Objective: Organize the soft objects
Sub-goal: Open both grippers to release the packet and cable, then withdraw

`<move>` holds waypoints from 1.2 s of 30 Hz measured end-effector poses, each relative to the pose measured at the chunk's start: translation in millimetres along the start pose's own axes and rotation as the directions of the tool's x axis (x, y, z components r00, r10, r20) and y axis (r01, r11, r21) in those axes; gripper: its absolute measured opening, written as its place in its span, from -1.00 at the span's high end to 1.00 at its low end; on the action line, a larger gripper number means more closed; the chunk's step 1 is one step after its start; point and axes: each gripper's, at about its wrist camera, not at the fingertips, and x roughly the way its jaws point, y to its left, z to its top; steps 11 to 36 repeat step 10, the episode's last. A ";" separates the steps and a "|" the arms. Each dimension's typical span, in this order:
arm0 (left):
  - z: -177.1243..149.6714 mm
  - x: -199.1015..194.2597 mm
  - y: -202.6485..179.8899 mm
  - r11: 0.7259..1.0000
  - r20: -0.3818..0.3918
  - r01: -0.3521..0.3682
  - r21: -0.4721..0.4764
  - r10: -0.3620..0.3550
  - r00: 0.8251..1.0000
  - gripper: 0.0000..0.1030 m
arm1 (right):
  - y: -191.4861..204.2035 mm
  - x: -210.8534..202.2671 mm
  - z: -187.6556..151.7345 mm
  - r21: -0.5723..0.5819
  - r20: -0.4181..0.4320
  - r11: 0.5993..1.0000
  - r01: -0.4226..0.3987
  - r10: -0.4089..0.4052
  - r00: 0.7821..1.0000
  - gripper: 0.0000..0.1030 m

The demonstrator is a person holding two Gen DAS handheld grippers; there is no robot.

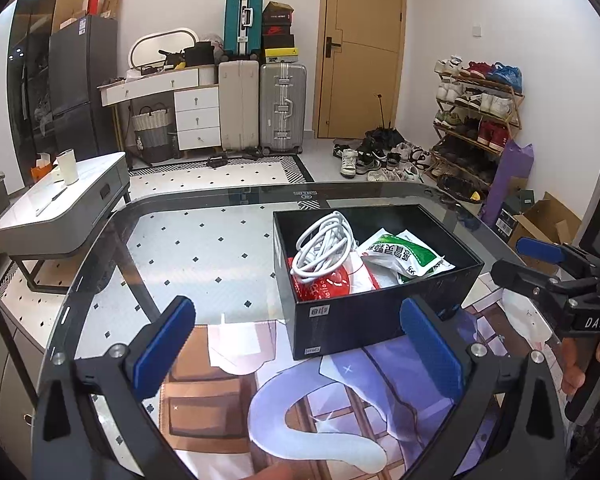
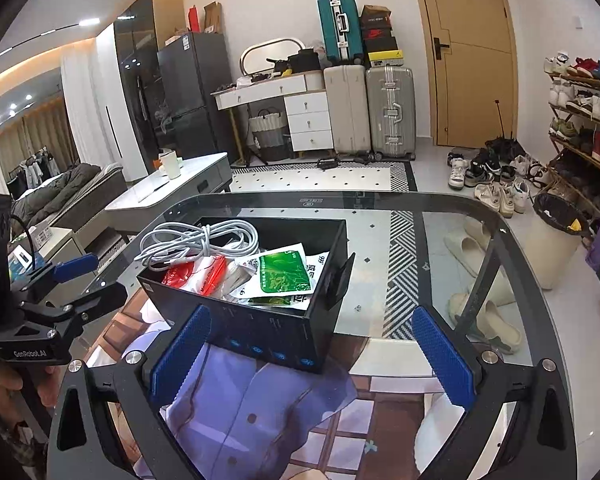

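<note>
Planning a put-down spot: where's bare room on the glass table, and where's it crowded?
Free: the glass table left of the black box, out to the table's curved rim, and the strip right of the box in the right wrist view. Crowded: inside the box, piled with the white cable and green-and-white packets.

White walls all round, and a tan wooden door (image 1: pixel 360 48) stands shut at the back. Left of it, two upright suitcases (image 1: pixel 262 106), beige and silver, with a teal one (image 1: pixel 243 20) stacked above. A white dressing desk (image 1: pixel 168 96) with drawers sits beside a dark fridge (image 1: pixel 82 80). On the right, a wooden shoe rack (image 1: pixel 476 120) is packed, and more shoes spill over the pale tiled floor (image 2: pixel 432 168). Warm strip lighting (image 2: pixel 40 60) glows along the ceiling edge.
</note>
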 end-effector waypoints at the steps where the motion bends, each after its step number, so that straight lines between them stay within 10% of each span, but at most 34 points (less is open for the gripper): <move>1: -2.4 0.7 0.9 1.000 0.002 0.006 -0.009 -0.006 1.000 -1.00 | -1.7 -0.1 -1.4 0.006 0.007 1.000 0.000 0.000 1.000 -0.99; 36: -14.8 1.5 2.8 1.000 0.023 -0.005 -0.027 0.006 1.000 -1.00 | -6.1 -1.5 -9.7 -0.012 0.048 1.000 0.026 -0.025 0.999 -0.99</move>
